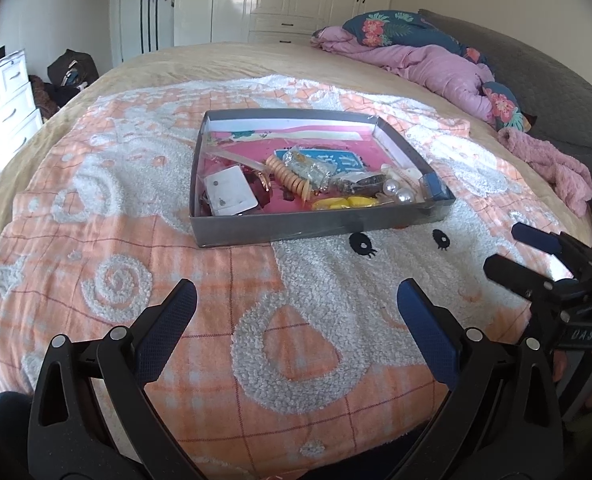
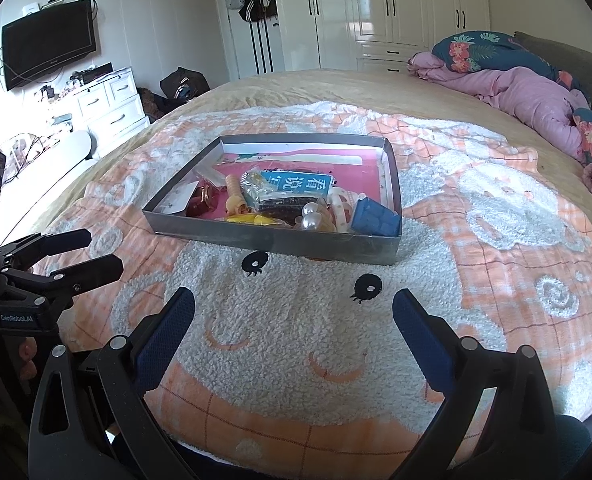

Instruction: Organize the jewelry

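A shallow grey box (image 1: 296,229) (image 2: 280,240) sits on the orange and white blanket on the bed. It holds jewelry in a pile: a coiled orange bracelet (image 1: 290,178), large pearls (image 1: 399,192) (image 2: 311,216), yellow pieces (image 1: 345,202), a white earring card (image 1: 230,192), a small blue box (image 1: 433,186) (image 2: 375,218). My left gripper (image 1: 296,302) is open and empty, hovering over the blanket in front of the box. My right gripper (image 2: 294,310) is also open and empty, beside it to the right. Each gripper shows in the other's view (image 1: 523,252) (image 2: 88,252).
The blanket (image 2: 495,240) covers the near part of the bed. Crumpled pink and floral bedding (image 1: 435,64) (image 2: 527,88) lies at the far right. A white dresser (image 2: 108,104) and a wall television (image 2: 48,46) stand at the left, and wardrobes (image 2: 375,8) behind the bed.
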`<state>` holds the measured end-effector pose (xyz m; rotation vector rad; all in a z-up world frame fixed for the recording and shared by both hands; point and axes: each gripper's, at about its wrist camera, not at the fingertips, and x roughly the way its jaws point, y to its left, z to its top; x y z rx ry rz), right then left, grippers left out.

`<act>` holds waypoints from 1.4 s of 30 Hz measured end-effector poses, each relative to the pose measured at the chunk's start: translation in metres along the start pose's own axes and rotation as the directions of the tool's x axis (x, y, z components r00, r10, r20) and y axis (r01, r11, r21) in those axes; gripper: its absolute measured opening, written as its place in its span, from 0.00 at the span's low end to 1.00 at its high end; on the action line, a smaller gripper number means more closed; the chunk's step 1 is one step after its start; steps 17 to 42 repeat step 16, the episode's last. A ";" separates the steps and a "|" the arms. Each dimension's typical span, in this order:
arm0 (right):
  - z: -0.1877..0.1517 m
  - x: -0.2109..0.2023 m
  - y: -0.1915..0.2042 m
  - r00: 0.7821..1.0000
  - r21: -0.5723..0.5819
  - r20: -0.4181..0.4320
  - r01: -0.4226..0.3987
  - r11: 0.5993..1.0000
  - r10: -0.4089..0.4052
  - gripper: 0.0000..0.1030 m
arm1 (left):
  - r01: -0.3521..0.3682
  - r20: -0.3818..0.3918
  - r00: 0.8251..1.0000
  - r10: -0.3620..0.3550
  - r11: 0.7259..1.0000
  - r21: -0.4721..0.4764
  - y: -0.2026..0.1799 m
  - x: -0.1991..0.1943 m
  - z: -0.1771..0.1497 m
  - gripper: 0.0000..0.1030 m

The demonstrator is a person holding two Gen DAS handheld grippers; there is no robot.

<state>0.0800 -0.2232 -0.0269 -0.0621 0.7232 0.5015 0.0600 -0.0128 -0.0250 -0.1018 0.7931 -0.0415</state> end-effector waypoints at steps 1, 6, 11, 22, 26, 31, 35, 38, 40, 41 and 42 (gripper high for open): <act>0.001 0.002 -0.002 1.000 0.004 -0.005 -0.003 1.000 0.003 0.96 | -0.001 -0.005 1.000 0.001 1.000 -0.006 0.001 0.002 0.002 0.91; 0.017 0.011 -0.025 1.000 0.039 0.000 0.028 0.999 -0.028 0.96 | -0.019 -0.004 1.000 0.019 0.998 -0.064 0.030 0.011 0.022 0.91; 0.057 0.032 -0.077 0.992 0.065 0.022 0.122 0.990 -0.124 0.96 | -0.180 -0.049 0.983 0.175 0.975 -0.127 0.112 0.050 0.082 0.91; 0.104 0.094 -0.171 0.958 0.162 -0.053 0.287 0.944 -0.282 0.96 | -0.342 -0.079 0.939 0.333 0.923 -0.178 0.212 0.122 0.140 0.91; 0.104 0.094 -0.171 0.958 0.162 -0.053 0.287 0.944 -0.282 0.96 | -0.342 -0.079 0.939 0.333 0.923 -0.178 0.212 0.122 0.140 0.91; 0.104 0.094 -0.171 0.958 0.162 -0.053 0.287 0.944 -0.282 0.96 | -0.342 -0.079 0.939 0.333 0.923 -0.178 0.212 0.122 0.140 0.91; 0.104 0.094 -0.171 0.958 0.162 -0.053 0.287 0.944 -0.282 0.96 | -0.342 -0.079 0.939 0.333 0.923 -0.178 0.212 0.122 0.140 0.91; 0.104 0.094 -0.171 0.958 0.162 -0.053 0.287 0.944 -0.282 0.96 | -0.342 -0.079 0.939 0.333 0.923 -0.178 0.212 0.122 0.140 0.91; 0.104 0.094 -0.171 0.958 0.162 -0.053 0.287 0.944 -0.282 0.96 | -0.342 -0.079 0.939 0.333 0.923 -0.178 0.212 0.122 0.140 0.91; 0.104 0.094 -0.171 0.958 0.162 -0.053 0.287 0.944 -0.282 0.96 | -0.342 -0.079 0.939 0.333 0.923 -0.178 0.212 0.122 0.140 0.91; 0.104 0.094 -0.171 0.958 0.162 -0.053 0.287 0.944 -0.282 0.96 | -0.342 -0.079 0.939 0.333 0.923 -0.178 0.212 0.122 0.140 0.91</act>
